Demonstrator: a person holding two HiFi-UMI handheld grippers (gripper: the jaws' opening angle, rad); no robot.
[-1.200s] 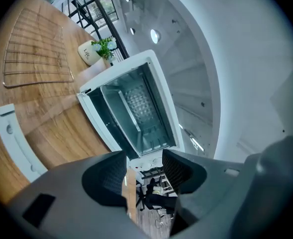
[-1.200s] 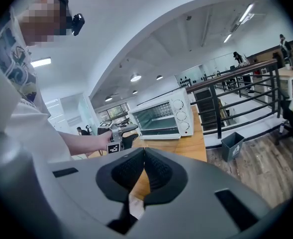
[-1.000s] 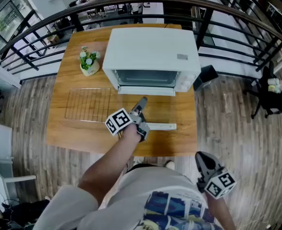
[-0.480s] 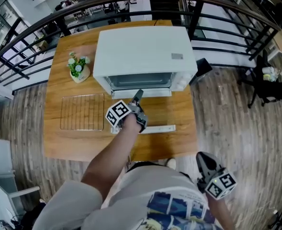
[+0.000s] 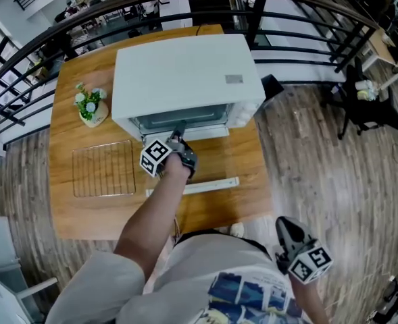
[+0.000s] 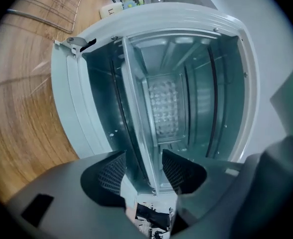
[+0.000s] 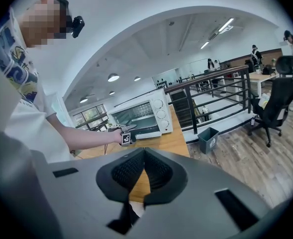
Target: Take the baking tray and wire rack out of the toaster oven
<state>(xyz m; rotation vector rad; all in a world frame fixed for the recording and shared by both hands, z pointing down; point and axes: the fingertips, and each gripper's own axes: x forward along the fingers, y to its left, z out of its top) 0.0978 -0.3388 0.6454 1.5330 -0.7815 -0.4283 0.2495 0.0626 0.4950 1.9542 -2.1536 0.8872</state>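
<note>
two ribbed l gripper point(image 6: 144, 157) jaws spread astride thin shiny baking tray point(image 6: 136, 117) edge. r gripper point(image 7: 144, 154) jaws pressed together.

Wht toaster oven point(image 5: 185, 73) w/ silvery inside; brown wood-grain table point(image 5: 212, 204); silver-grid wire rack point(image 5: 104, 169); green plant point(image 5: 87, 100), off-wht pot point(image 5: 94, 118).

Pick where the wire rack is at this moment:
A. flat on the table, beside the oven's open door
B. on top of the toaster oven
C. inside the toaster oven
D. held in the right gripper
A: in the head view the wire rack lies flat on the wooden table, on the person's left, in front of the toaster oven and apart from it.
</note>
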